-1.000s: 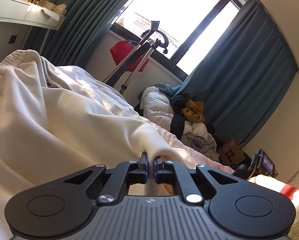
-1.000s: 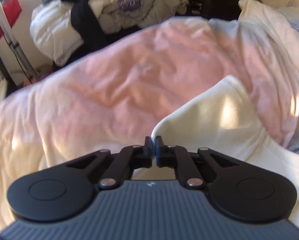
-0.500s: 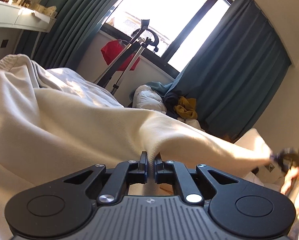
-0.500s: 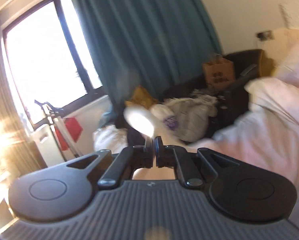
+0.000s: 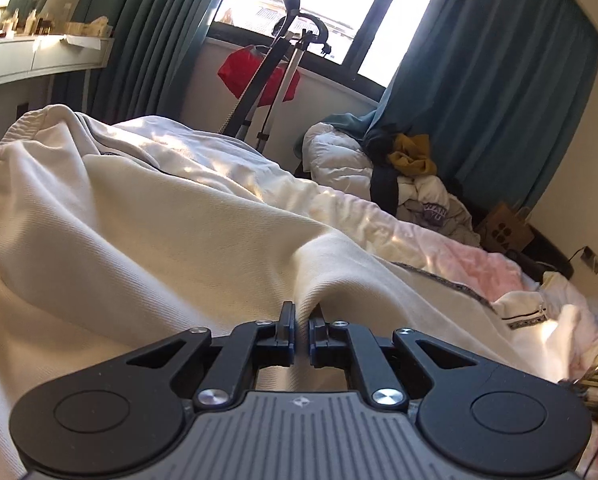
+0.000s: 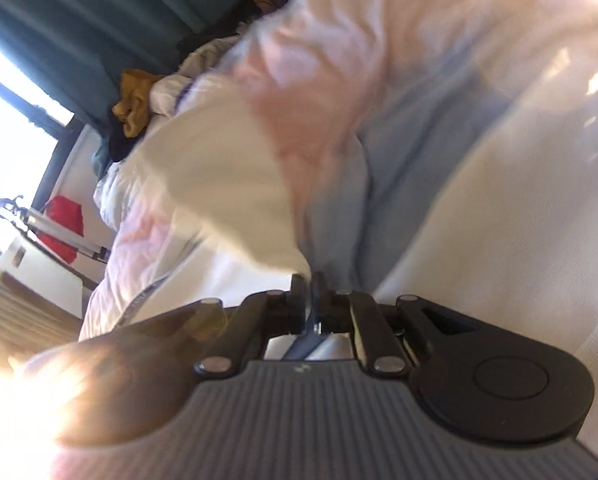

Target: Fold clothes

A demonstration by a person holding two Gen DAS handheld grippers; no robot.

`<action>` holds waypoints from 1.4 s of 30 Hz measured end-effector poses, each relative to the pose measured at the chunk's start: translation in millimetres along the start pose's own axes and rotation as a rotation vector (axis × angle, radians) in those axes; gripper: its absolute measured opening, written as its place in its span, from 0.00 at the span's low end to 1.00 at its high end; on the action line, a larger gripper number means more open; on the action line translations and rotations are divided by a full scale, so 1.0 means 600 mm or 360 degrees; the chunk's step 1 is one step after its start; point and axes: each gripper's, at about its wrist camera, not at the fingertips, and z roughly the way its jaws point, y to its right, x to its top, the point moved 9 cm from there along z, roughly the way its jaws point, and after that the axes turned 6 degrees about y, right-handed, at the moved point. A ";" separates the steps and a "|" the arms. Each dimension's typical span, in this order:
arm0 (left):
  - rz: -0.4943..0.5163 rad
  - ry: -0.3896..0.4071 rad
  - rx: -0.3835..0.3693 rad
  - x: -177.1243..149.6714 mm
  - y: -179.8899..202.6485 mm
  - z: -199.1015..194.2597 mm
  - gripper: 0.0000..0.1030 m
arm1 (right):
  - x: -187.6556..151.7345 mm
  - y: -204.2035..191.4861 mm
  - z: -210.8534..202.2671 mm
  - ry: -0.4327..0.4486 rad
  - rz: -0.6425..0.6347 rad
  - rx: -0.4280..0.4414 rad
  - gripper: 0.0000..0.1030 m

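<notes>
Sweatshirt (image 5: 187,240), cream, lies spread on the bed (image 5: 451,248); my left gripper (image 5: 301,322) is pinched on a ridge of it, my right gripper (image 6: 309,292) clamps a blurred cloth edge. Thick, soft, floppy; I'd hold hems or cuffs.

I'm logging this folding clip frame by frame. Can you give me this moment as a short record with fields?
garment: cream sweatshirt, spread over the bed
left gripper: shut on a ridge of the cream sweatshirt
right gripper: shut on cloth, view tilted and blurred
bedding: pink duvet
background: clothes pile, teal curtain, window
</notes>
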 end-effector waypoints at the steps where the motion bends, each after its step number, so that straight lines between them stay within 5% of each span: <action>1: 0.0001 -0.0006 0.0009 -0.001 0.001 0.003 0.06 | 0.005 -0.010 -0.007 0.0029 -0.0054 0.0007 0.08; 5: 0.0000 -0.0030 0.0045 -0.004 0.000 0.013 0.07 | 0.018 -0.028 -0.021 0.0108 -0.0344 -0.0065 0.19; 9: -0.0001 -0.0040 0.0078 -0.006 0.001 0.011 0.07 | 0.043 0.003 -0.020 0.0205 -0.0272 -0.0069 0.68; 15: 0.0041 -0.0040 0.0126 -0.009 0.003 0.011 0.07 | 0.067 0.100 0.024 0.0215 0.0221 -0.0098 0.66; 18: 0.0069 -0.0043 0.0150 -0.011 0.006 0.015 0.07 | 0.083 0.125 0.053 0.0262 0.0413 -0.0004 0.69; 22: 0.0076 -0.0038 0.0163 -0.010 0.007 0.021 0.08 | 0.119 0.099 0.073 0.0366 0.0262 0.0130 0.60; 23: 0.0081 -0.0037 0.0164 -0.009 0.008 0.022 0.08 | 0.124 0.095 0.079 0.0372 0.0224 0.0128 0.45; 24: 0.0089 -0.0032 0.0163 -0.008 0.009 0.023 0.08 | 0.124 0.095 0.085 0.0357 0.0220 0.0108 0.19; 25: 0.0098 -0.0027 0.0162 -0.007 0.010 0.023 0.08 | 0.125 0.095 0.091 0.0344 0.0215 0.0089 0.13; 28: 0.0122 -0.0011 0.0158 -0.004 0.014 0.025 0.07 | 0.141 0.066 0.091 0.0363 0.0128 0.0090 0.08; 37: 0.0192 0.0015 0.0059 0.003 0.038 0.020 0.10 | 0.283 -0.127 -0.021 0.0808 -0.0192 0.0533 0.06; 40: 0.0228 -0.0021 -0.0006 -0.002 0.049 0.021 0.16 | 0.300 -0.092 -0.027 0.0916 -0.0271 0.0415 0.06; 42: 0.0255 -0.0060 -0.0030 -0.010 0.054 0.025 0.17 | 0.286 -0.019 0.010 0.0800 -0.0142 0.0266 0.07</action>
